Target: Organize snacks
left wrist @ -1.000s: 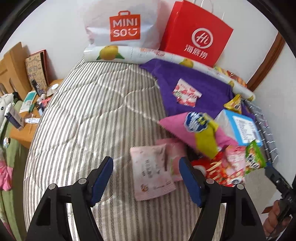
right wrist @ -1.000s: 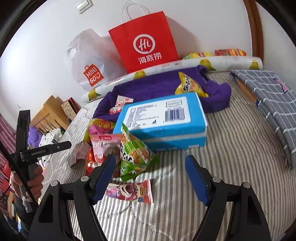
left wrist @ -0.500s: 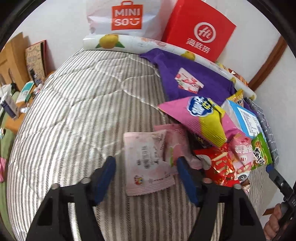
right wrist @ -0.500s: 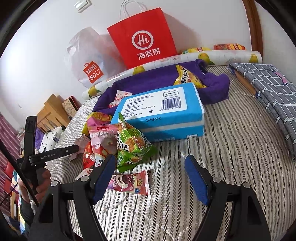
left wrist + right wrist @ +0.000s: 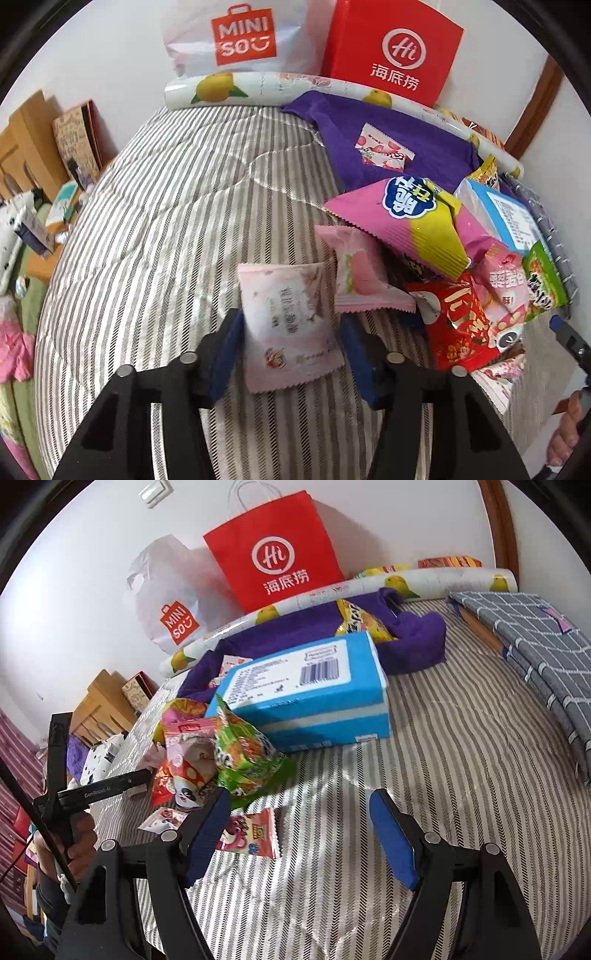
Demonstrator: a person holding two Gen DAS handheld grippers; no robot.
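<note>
Two tools over a striped bed (image 5: pixel 155 229) with a snack pile. Left tool (image 5: pixel 291 339) has just been closing around a pale pink snack packet (image 5: pixel 288 321); the packet sits between its blue pads, both pads at its edges, grip looks made but pressure hard to confirm from this angle. Packet lies flat on the bed, just left of the pile. Beside it, touching on the right, a pink peach-print packet (image 5: pixel 358 273). Behind that a pink-and-yellow bag (image 5: pixel 410 218), a red snack bag (image 5: pixel 458 325), a pink bag (image 5: pixel 506 284) and a green bag (image 5: pixel 543 280) heaped together. Blue box (image 5: pixel 310 686) lies on the bed behind the heap, partly on a purple cloth (image 5: pixel 369 125). One small strawberry-print packet (image 5: pixel 384 147) rests on the cloth.

Right tool (image 5: pixel 299 830) released, jaws wide, nothing between them, hovering over bare bedding. A small bear-print candy packet (image 5: pixel 251 830) lies just beside its left finger, partly hidden behind it. Left hand (image 5: pixel 77 845) visible gripping the other tool's handle at the left edge of the right wrist view.

At the wall: red paper bag (image 5: pixel 273 550), white plastic bag (image 5: pixel 236 33), a lemon-print roll (image 5: pixel 258 85). Grey checked fabric (image 5: pixel 528 627) at the bed's right side.
</note>
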